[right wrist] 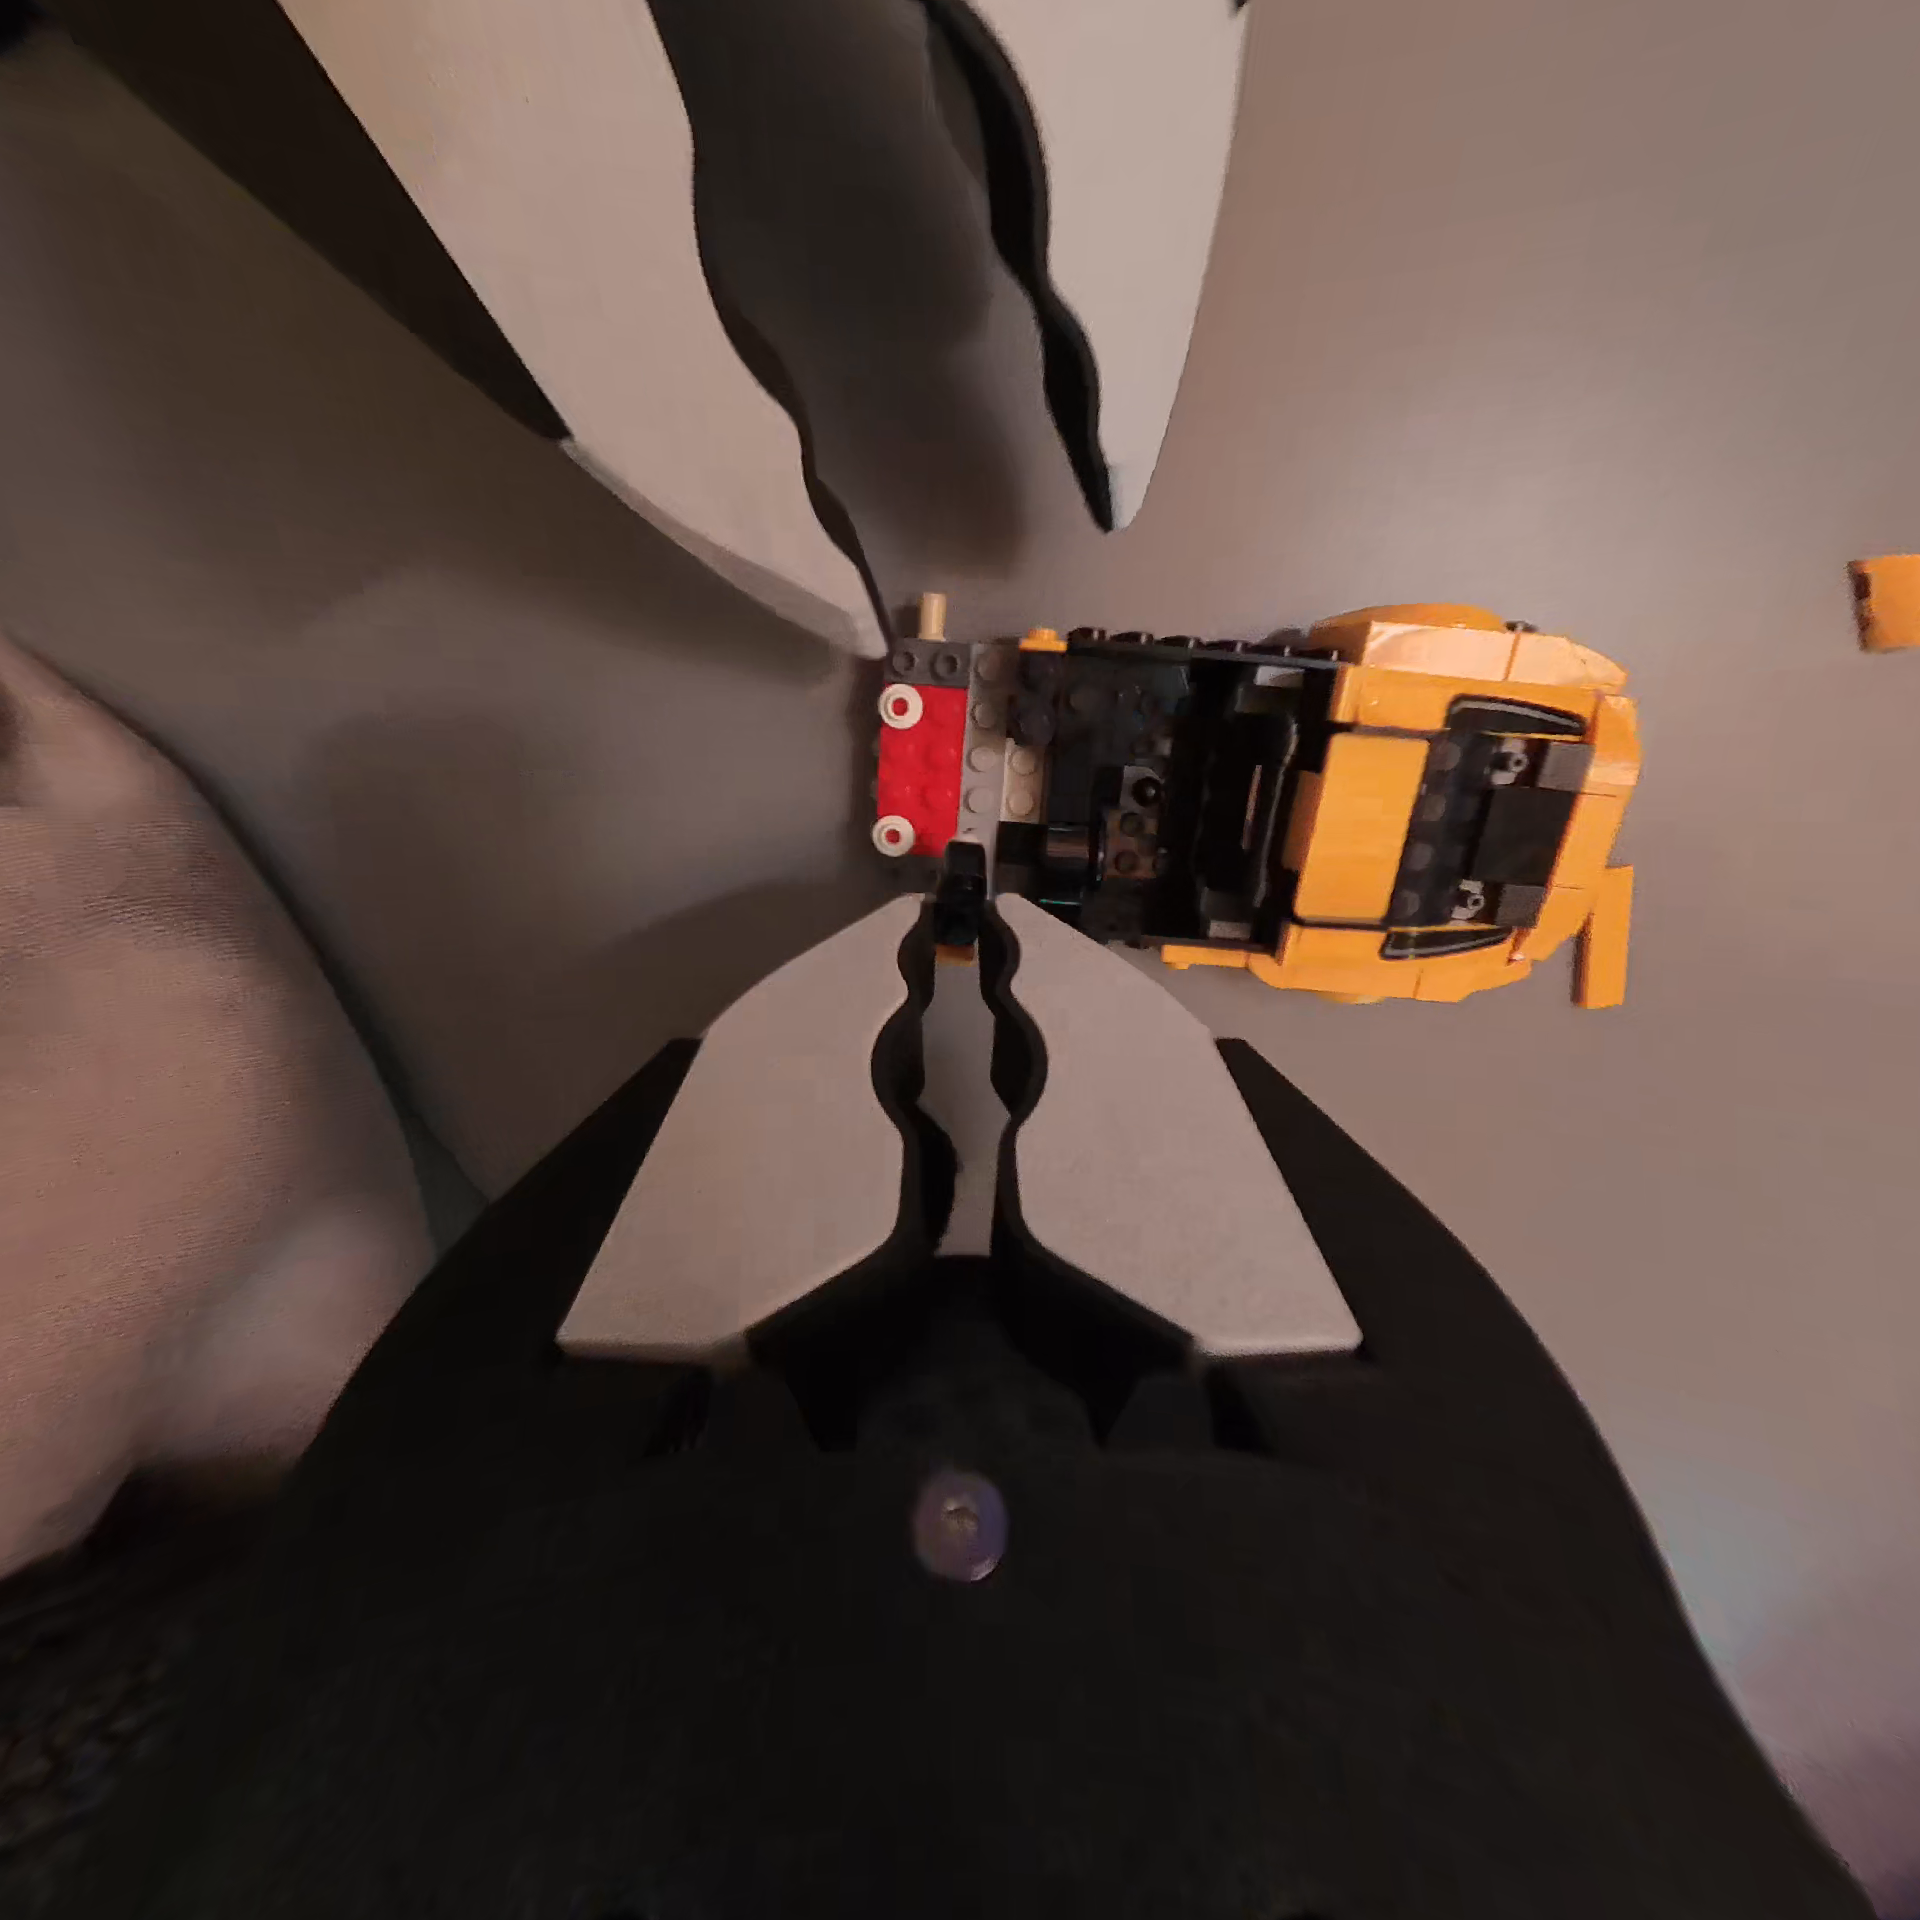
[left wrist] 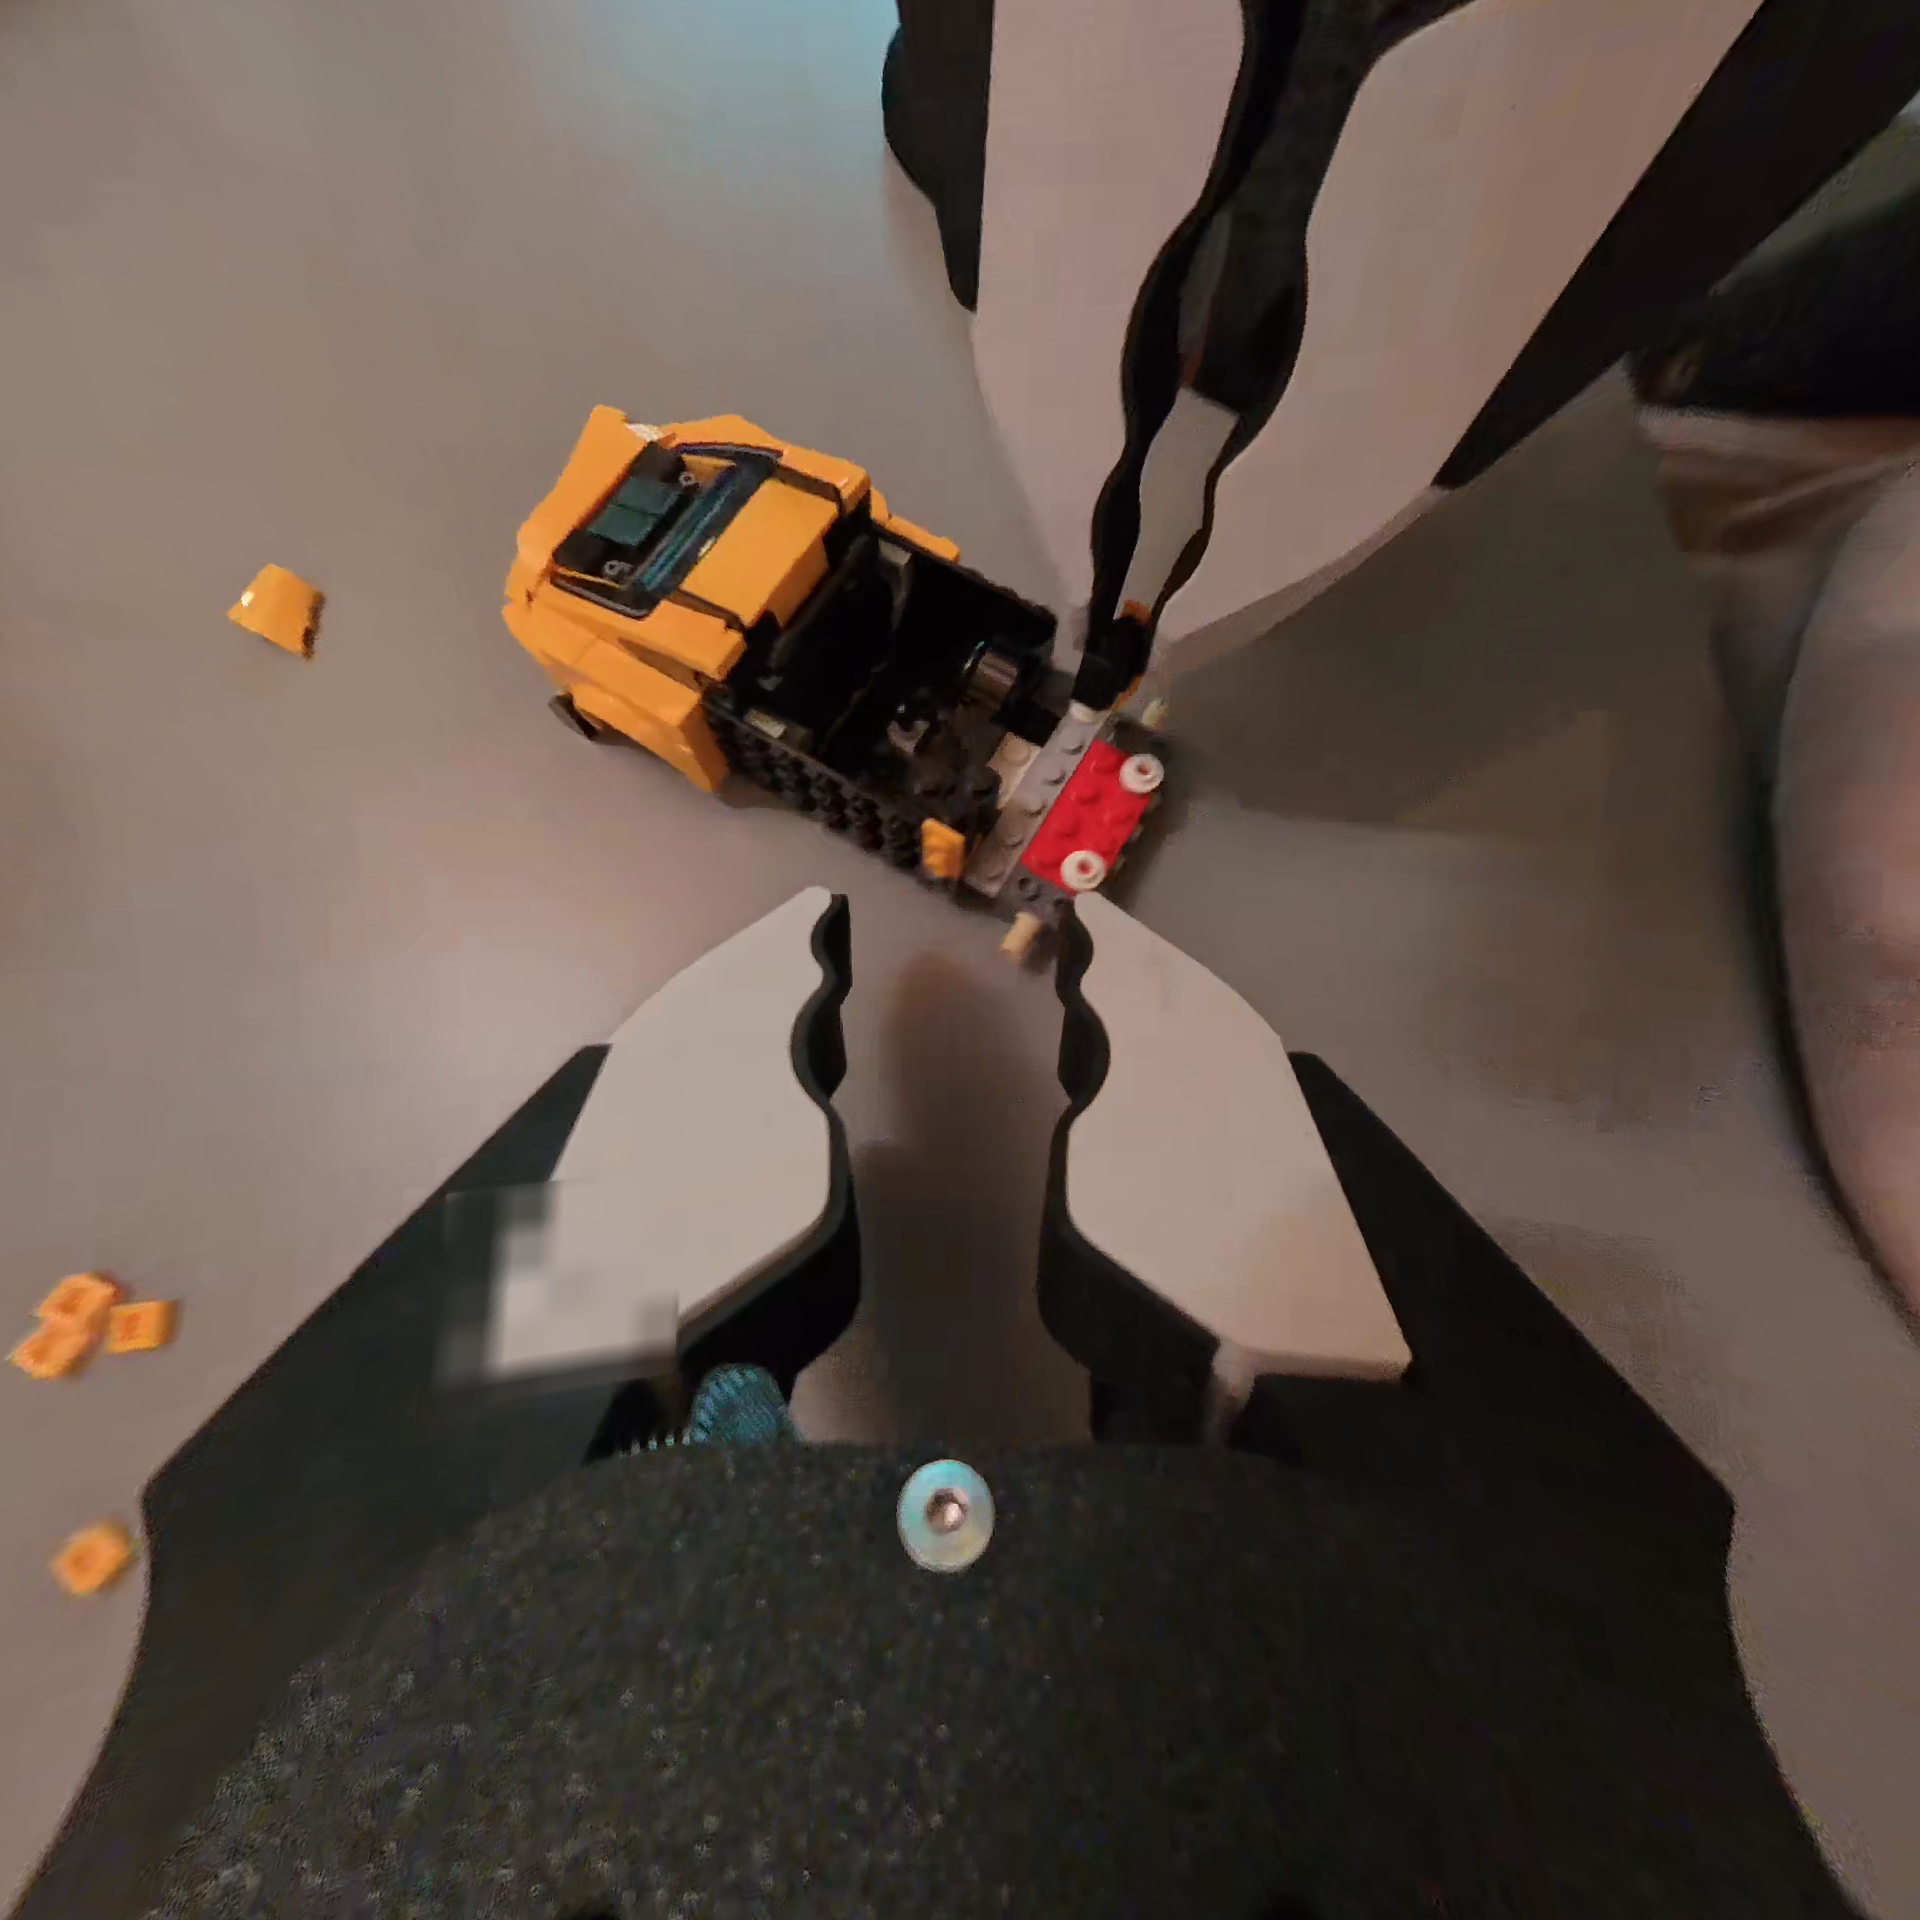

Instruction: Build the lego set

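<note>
Opposed, near, seemingly downward views, shared car (left wrist: 790, 665)

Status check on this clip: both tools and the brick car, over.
Right tool shut on small black piece at brick car rear. Left tool open, empty, near red plate. Loose orange pieces off to the side.

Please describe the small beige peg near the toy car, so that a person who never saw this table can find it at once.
Find the orange and black brick car on the grey table. Go to its open end, where a red plate carries two white round studs. The beige peg sticks out sideways from the dark strip at that corner, beside the left gripper; it is the only beige cylinder there.
</note>
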